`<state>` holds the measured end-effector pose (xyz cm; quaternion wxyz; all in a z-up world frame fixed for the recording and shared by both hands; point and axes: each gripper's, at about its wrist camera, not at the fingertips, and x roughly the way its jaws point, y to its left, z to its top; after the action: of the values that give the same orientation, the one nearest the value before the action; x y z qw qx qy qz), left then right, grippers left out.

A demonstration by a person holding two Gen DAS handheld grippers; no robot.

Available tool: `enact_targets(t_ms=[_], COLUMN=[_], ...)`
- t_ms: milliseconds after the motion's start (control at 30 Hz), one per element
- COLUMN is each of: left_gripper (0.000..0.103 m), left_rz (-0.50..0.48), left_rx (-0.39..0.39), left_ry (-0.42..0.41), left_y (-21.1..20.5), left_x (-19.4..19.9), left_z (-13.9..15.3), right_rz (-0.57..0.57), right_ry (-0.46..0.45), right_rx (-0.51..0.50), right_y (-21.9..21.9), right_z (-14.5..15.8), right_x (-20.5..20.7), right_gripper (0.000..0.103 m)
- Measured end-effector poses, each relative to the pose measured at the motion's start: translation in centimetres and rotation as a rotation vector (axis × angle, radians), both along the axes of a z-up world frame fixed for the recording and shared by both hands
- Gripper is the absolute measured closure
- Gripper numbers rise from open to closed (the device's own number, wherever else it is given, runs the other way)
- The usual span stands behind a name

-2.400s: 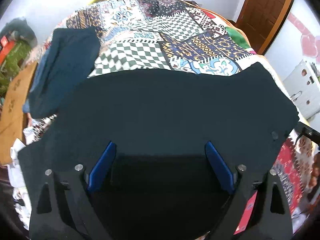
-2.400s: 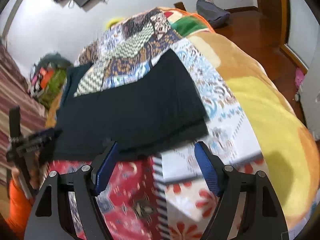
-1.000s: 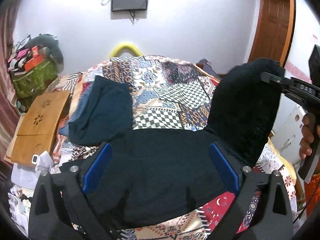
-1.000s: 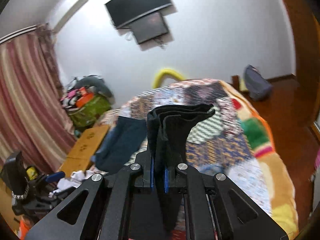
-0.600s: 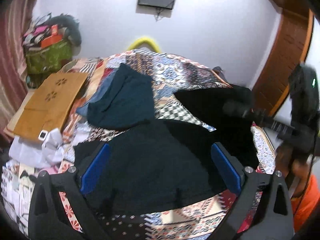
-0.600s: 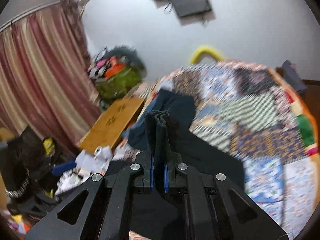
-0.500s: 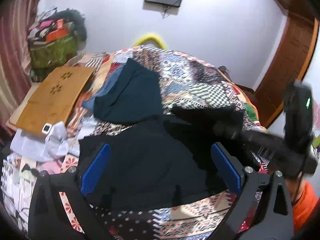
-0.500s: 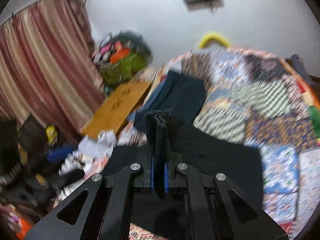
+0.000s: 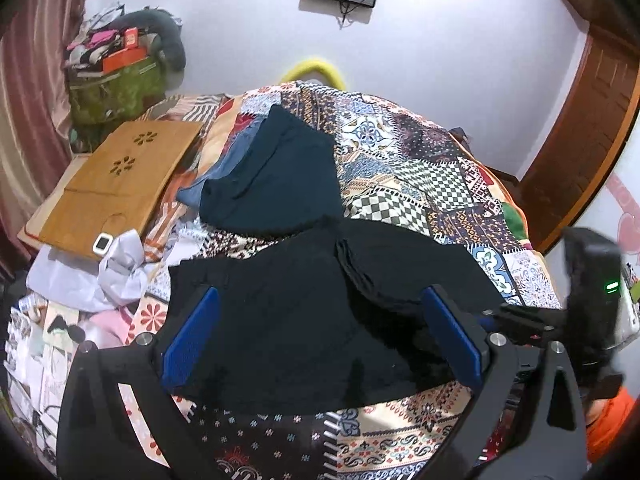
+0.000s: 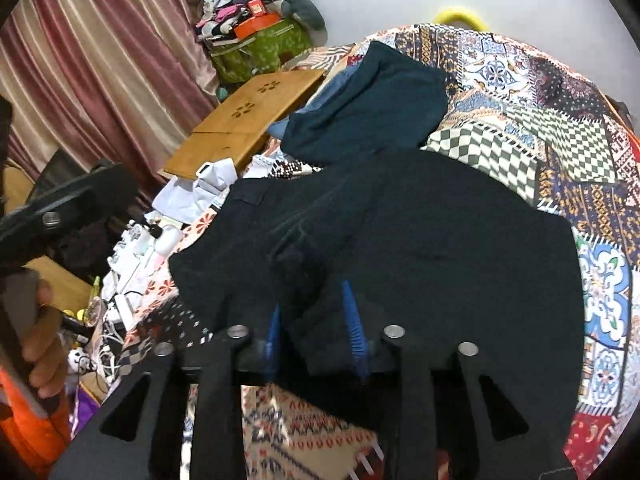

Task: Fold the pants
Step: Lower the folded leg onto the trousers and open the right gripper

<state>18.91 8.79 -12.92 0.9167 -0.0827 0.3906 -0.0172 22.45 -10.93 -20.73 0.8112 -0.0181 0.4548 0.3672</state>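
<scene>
Right gripper [image 10: 314, 332] is seen at lower centre, jaws parted slightly with a bunched fold of the black pants [image 10: 420, 232] between them — whether it is pinched cannot be told. Left gripper [image 9: 320, 340] is held wide apart, empty, over the pants mid-frame on the patchwork bedspread [image 9: 420, 168]. If cloth snags on a pad, the fold could be dragged open. Further off, teal clothing [image 9: 280, 184] is seen.

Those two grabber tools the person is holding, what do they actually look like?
Both are matte black frames with triangular cut-outs and silver bolts. The left gripper has flat blue pads on two fingers. The right gripper looks the same; seen from the left view, its body shows a green light.
</scene>
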Motion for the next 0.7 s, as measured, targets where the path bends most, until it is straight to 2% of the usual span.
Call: enact_targets(t_ms=[133, 267, 367, 567, 700], left_gripper=[0.001, 0.001, 0.001, 0.001, 0.001], left_rz=[-0.031, -0.071, -0.103, -0.162, -0.215], left_rx=[0.016, 0.025, 0.029, 0.042, 0.055], left_ry=[-0.008, -0.015, -0.006, 0.076, 0.212], left_y=[-1.6, -3.4, -4.9, -7.7, -9.3], left_x=[1.3, 3.2, 5.0, 9.2, 11.8], left_z=[0.8, 1.4, 1.3, -0.8, -4.5], right_rz=[-0.011, -0.059, -0.112, -0.151, -0.134], right_ry=[-0.083, -0.180, -0.230, -0.208, -0.121], right_rx=[0.031, 0.039, 0.030, -0.023, -0.068], right_y=[-1.9, -4.9, -6.9, -8.5, -8.4], right_z=[3.0, 5.9, 7.0, 5.3, 2.1], right_x=[-0.7, 0.3, 1.6, 4.7, 6.5], right_gripper=[0.060, 0.058, 0.049, 0.046, 0.046])
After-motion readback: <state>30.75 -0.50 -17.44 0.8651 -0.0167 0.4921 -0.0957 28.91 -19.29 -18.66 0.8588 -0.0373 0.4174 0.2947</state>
